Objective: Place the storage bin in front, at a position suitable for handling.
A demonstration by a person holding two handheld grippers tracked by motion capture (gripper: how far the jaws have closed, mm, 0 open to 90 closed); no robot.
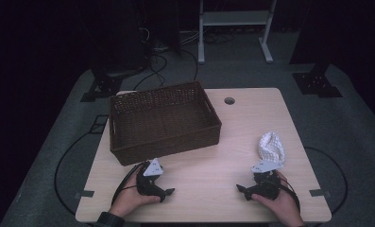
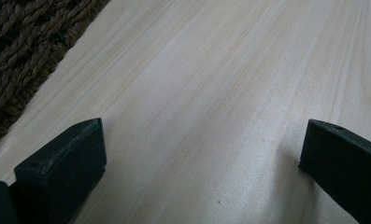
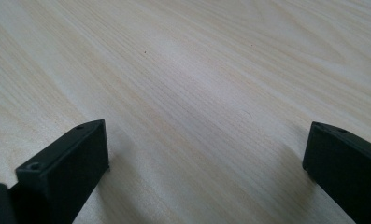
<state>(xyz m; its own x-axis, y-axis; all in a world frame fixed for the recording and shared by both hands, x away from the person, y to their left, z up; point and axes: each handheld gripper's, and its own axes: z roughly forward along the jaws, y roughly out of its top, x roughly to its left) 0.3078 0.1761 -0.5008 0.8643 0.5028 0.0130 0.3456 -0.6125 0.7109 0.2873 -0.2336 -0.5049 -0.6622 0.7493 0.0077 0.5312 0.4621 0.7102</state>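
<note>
Both tools rest near the front edge of the wooden surface (image 1: 204,189), each held by a hand. On the person's left, the left tool (image 2: 202,158) has its two black jaws spread wide with bare wood between them, gripping nothing. The right tool (image 3: 206,158) is the same: jaws wide apart over plain wood, nothing held. Seen from the high view, the left tool (image 1: 152,182) sits just in front of the basket (image 1: 164,120), and the right tool (image 1: 265,182) lies just in front of a white cloth (image 1: 271,147), very close to it. Farther back, the brown woven basket stands on the left half of the surface, well apart from the cloth at the right.
</note>
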